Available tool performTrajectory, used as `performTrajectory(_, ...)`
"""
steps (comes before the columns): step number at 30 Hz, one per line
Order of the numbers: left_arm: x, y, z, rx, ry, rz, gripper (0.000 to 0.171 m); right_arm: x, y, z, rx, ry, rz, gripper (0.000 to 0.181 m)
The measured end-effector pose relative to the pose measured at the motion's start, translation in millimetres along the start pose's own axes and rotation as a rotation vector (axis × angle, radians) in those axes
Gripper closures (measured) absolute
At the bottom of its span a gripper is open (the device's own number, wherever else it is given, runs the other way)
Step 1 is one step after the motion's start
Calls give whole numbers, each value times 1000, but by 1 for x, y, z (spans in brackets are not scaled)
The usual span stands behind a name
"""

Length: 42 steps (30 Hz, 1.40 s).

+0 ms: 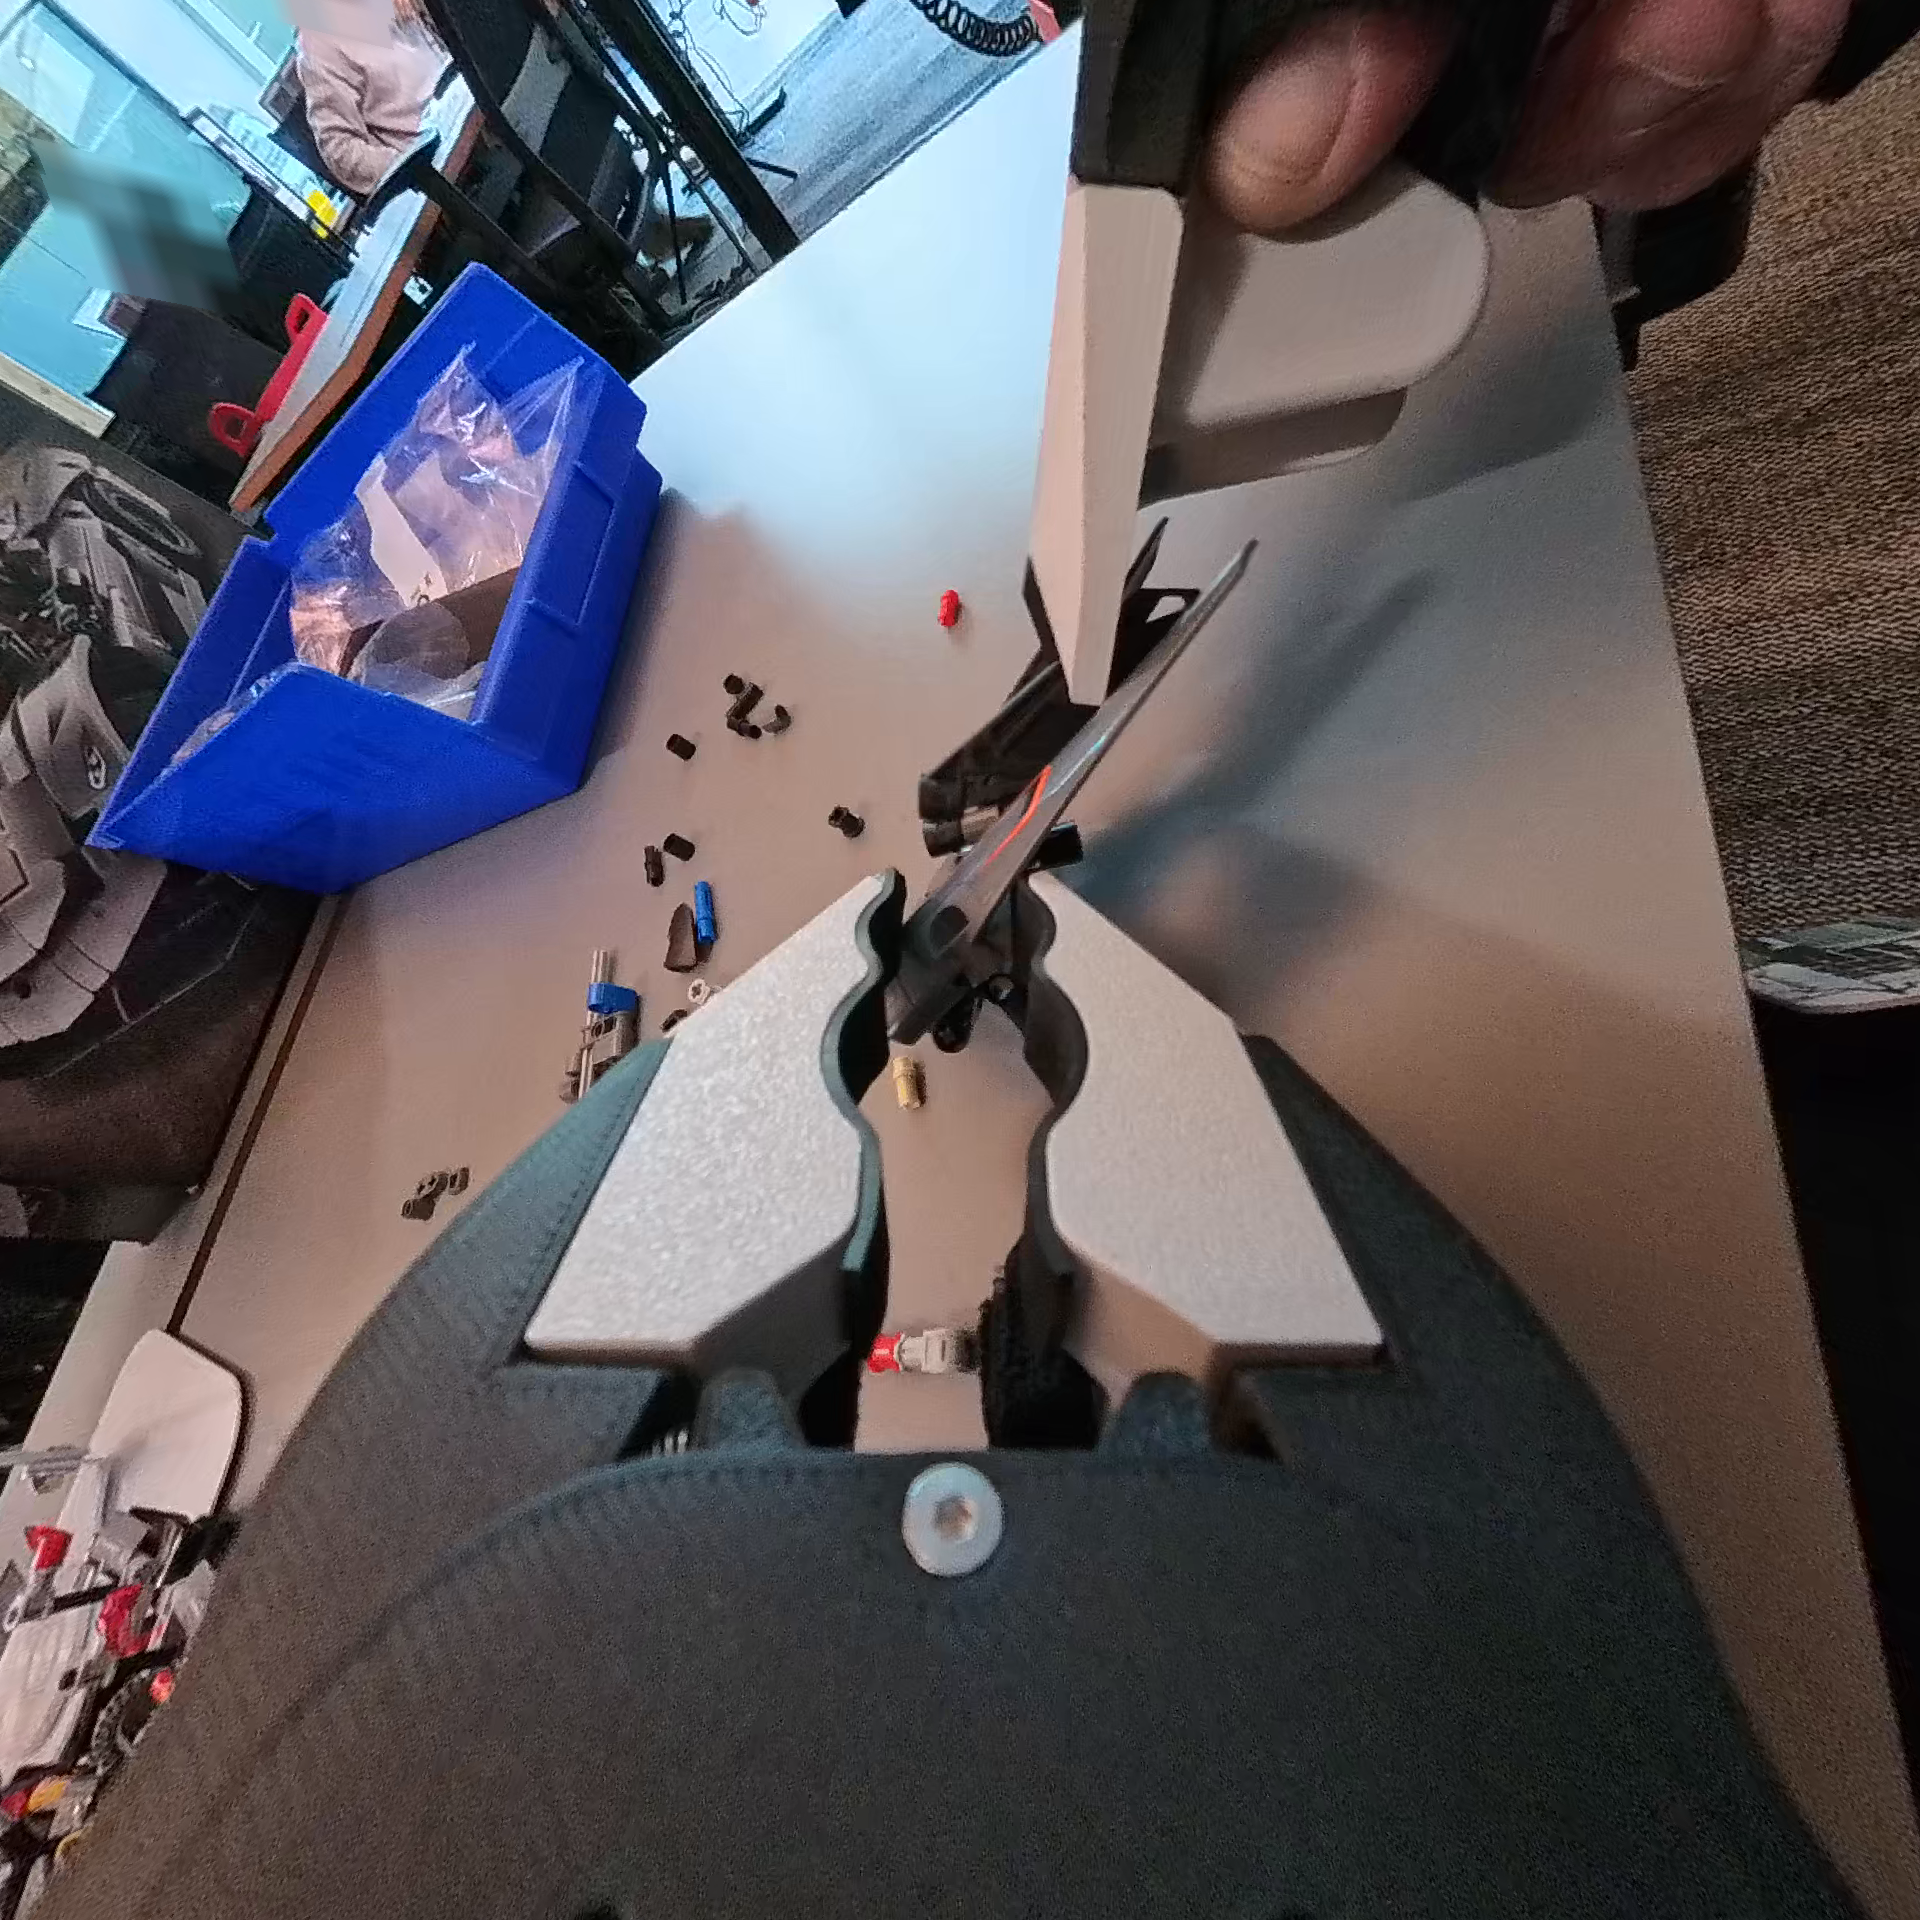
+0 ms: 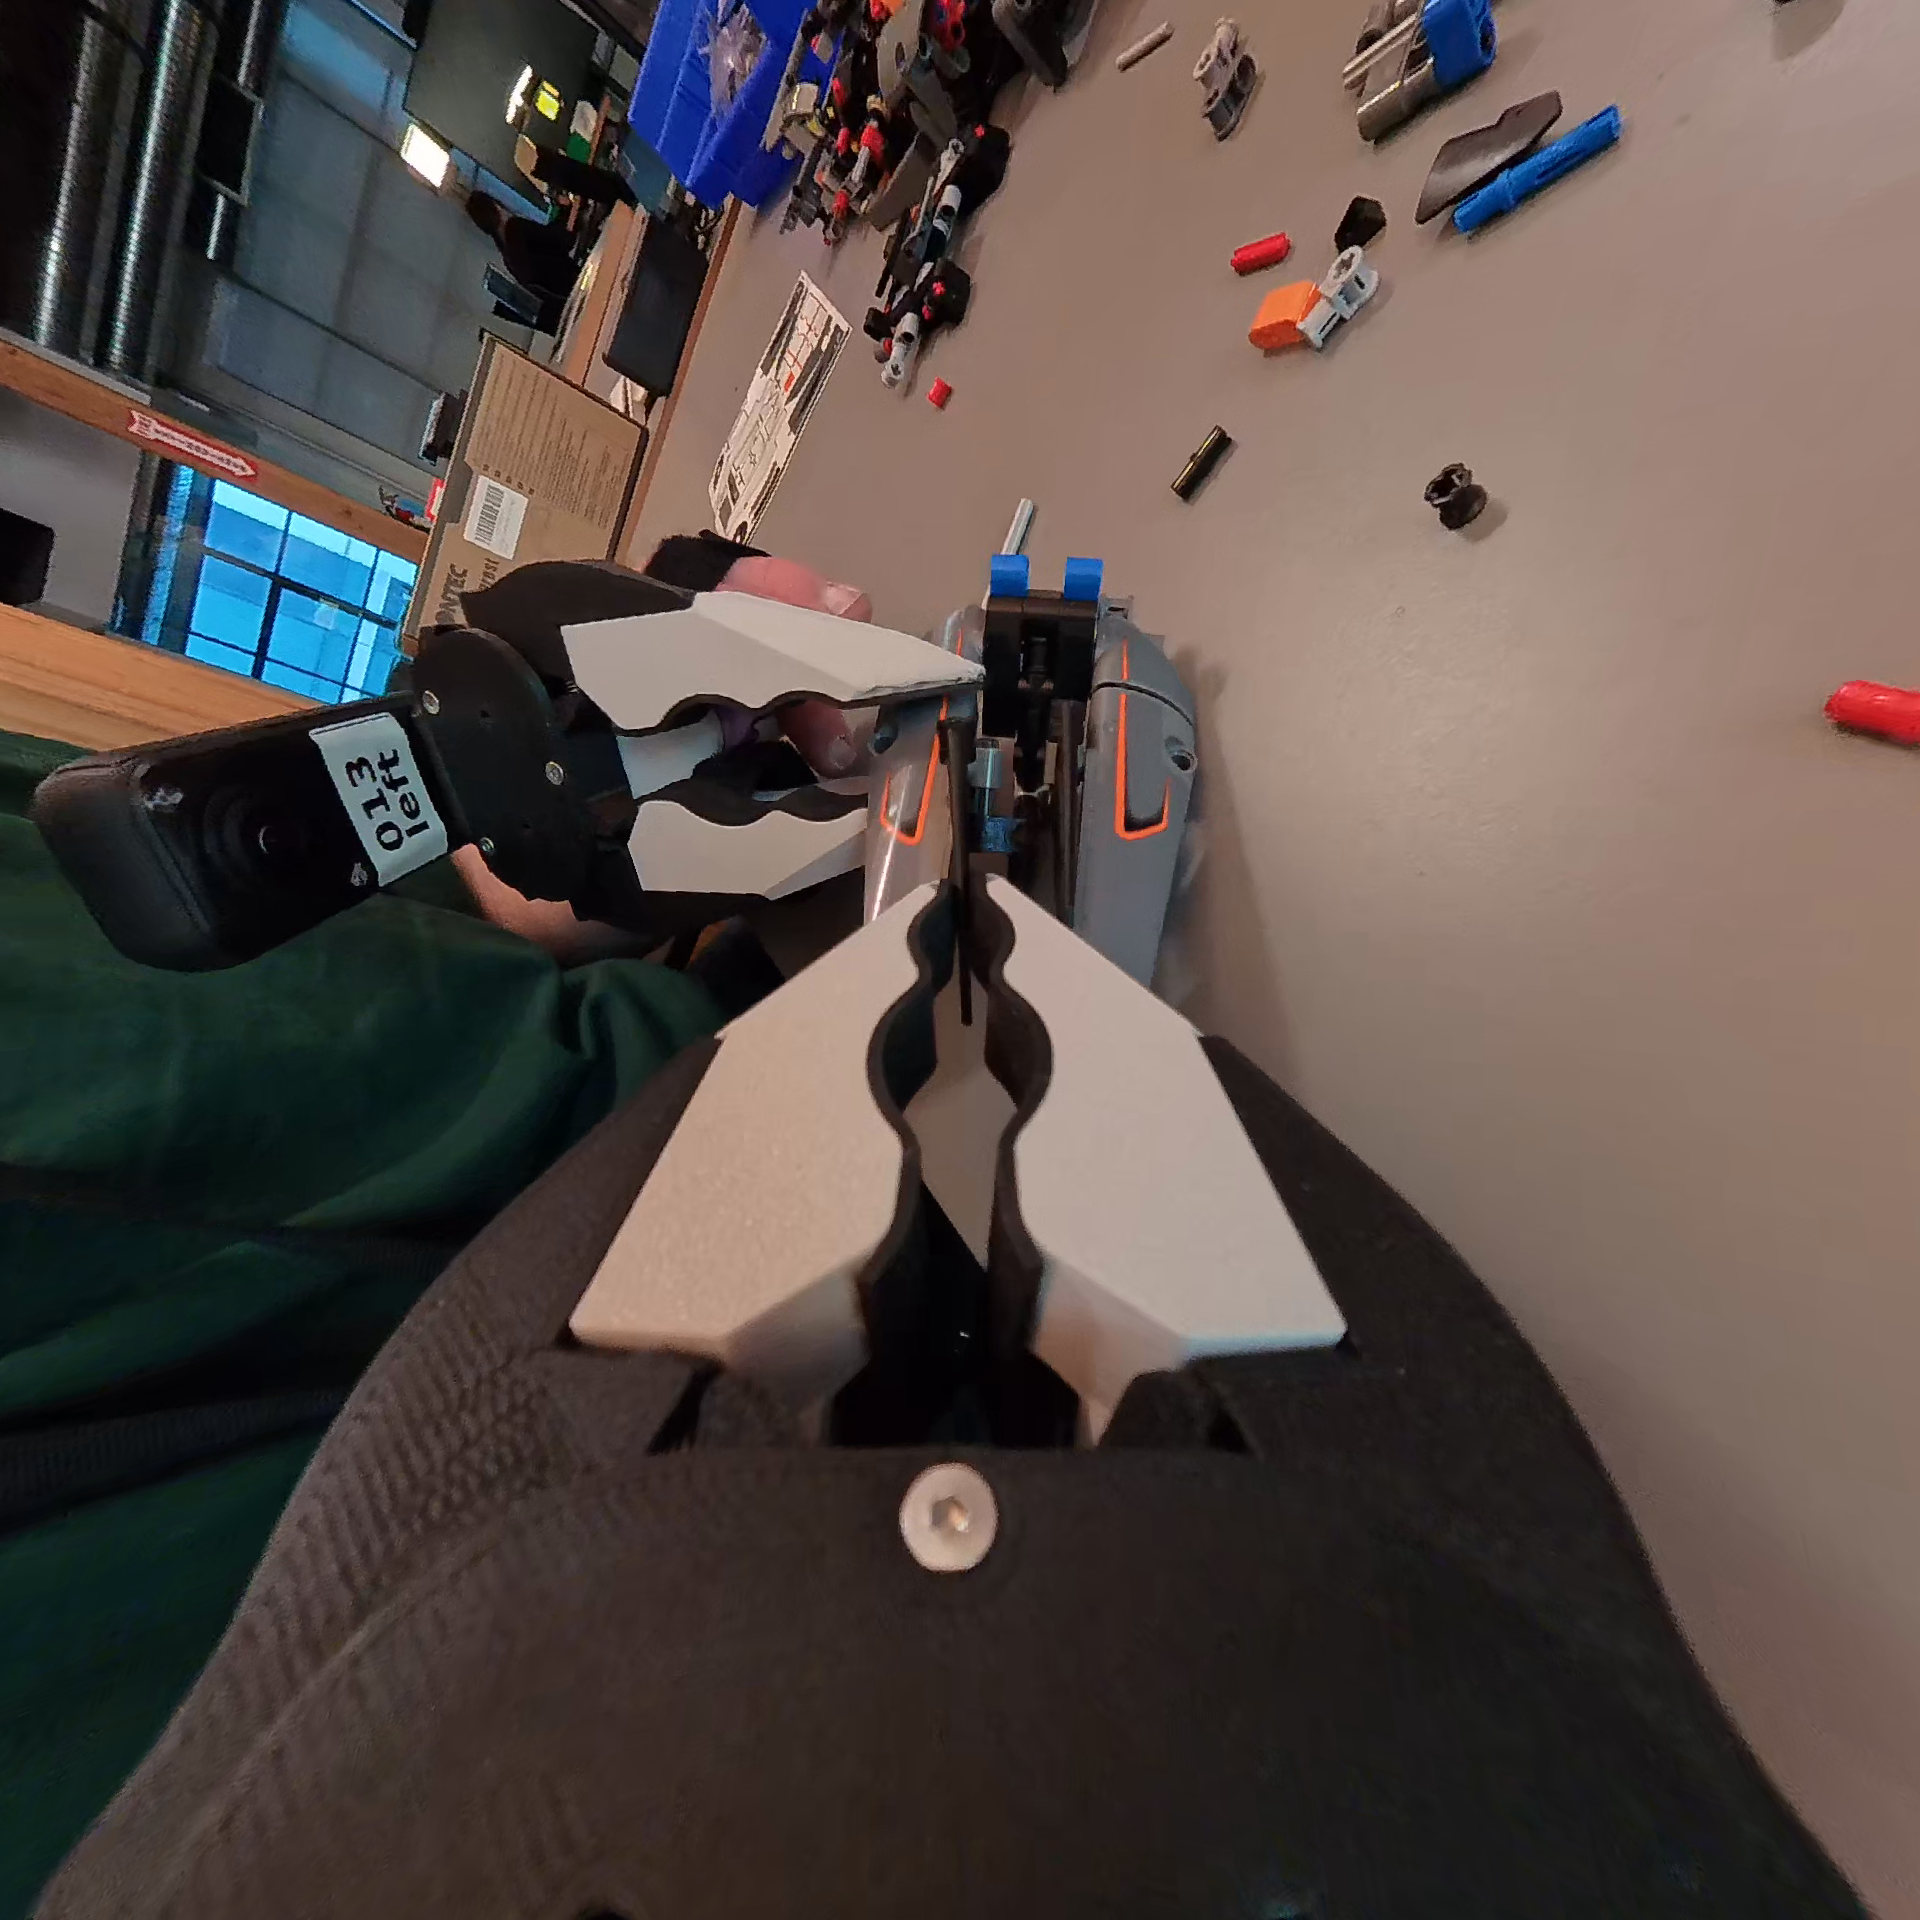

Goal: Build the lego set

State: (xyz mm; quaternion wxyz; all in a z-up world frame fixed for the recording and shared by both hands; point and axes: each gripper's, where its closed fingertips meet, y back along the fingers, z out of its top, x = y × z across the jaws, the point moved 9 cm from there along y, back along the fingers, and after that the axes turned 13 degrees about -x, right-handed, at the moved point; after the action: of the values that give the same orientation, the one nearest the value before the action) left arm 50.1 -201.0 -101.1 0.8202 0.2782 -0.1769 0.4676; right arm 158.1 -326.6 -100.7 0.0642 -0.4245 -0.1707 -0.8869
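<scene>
Both tongs met on one grey lego assembly (image 2: 1132, 769) held above the table (image 2: 1558, 1039). Nearest in the right wrist view, the right gripper (image 2: 961, 899) had its white fingers (image 2: 1081, 997) drawn almost together, pinching a thin black rod (image 2: 961, 935) that ran up into the middle of the assembly. Just beyond it stood the assembly itself: grey curved panels edged in orange, a black frame between them, two blue pieces (image 2: 1044, 575) on the far end. From the left side the left gripper (image 2: 894, 769) reached in, its upper finger touching the assembly's frame, its lower one against the grey panel.

Seen from its own camera, the left gripper (image 1: 966, 894) was closed to a narrow gap around the end of the assembly (image 1: 1039, 821), seen edge-on as a dark slanting panel with an orange stripe. Above it the right gripper's finger (image 1: 1101, 436) came down from the top, with a person's fingers (image 1: 1299, 135) on its handle.

Farther off, loose pieces lay scattered on the table (image 1: 831, 468): black pins (image 1: 753, 712), a blue pin (image 1: 705, 902), a tan peg (image 1: 906, 1081), a small red piece (image 1: 948, 608). Beyond them stood a blue bin (image 1: 343, 790) holding clear plastic bags (image 1: 457, 468). In the right wrist view a sticker sheet (image 2: 779, 405) and a half-built model (image 2: 914, 177) lay at the far end of the table.
</scene>
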Motion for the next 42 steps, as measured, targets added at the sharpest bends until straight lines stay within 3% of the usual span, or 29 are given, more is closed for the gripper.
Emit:
performTrajectory(2, 0, -1, -1, 7, 12, 8, 152, 0, 1, 1, -3, -1, -1, 181)
performTrajectory(5, -2, 0, -5, 23, 32, -3, 129, -1, 1, 0, -1, -5, 0, 181)
performTrajectory(9, -6, 2, -5, 19, 24, -12, 115, -2, 1, -1, 0, -9, 4, 181)
performTrajectory(20, -2, -1, 3, 0, 22, 26, 146, -4, 1, -1, -2, -17, 3, 181)
performTrajectory(33, 0, -4, 4, -11, 11, 11, 153, -4, -7, 10, 27, 41, -61, 181)
performTrajectory(42, 4, -6, 1, -6, 32, 16, 146, 0, -13, 16, 74, 99, -122, 181)
